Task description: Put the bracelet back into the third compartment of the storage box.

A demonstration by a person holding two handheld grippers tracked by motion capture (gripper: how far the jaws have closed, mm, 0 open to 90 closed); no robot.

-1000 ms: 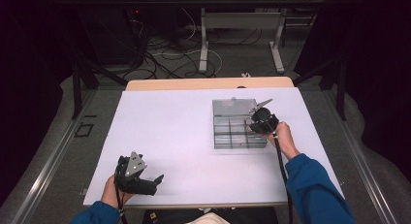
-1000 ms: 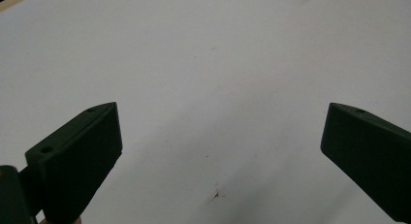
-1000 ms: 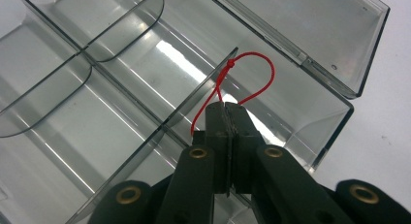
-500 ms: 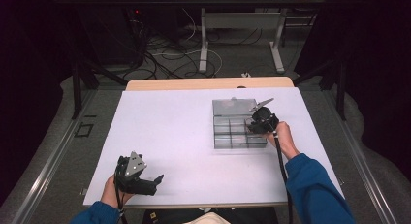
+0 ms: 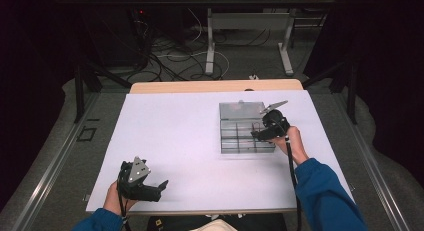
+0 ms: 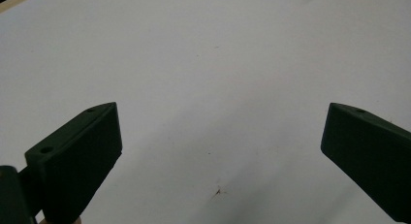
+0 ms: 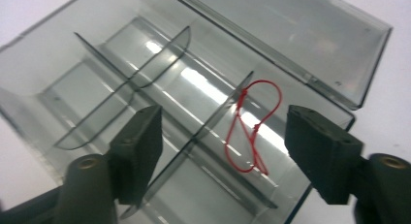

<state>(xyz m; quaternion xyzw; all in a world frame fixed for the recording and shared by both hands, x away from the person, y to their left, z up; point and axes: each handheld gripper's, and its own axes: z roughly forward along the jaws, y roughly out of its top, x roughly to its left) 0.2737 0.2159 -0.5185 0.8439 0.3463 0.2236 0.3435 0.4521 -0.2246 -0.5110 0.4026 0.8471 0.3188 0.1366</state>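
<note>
Right gripper view: open claw (image 7: 223, 151) over red loop (image 7: 252, 129), possibly wire.

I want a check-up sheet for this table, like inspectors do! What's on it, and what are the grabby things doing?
Surface: white table, bare apart from a small reddish speck.
Job's things: clear box with dividers, lid open; red loop lying in one compartment.
Clutter: nothing seen.
Grippers: left gripper open above bare table near the front edge; right gripper open over the box, jaws either side of the loop, not touching it.
Cables: one trails from the right gripper along the blue sleeve; a tangle lies on the floor beyond.
Surroundings: dark room, metal stand legs behind.
</note>
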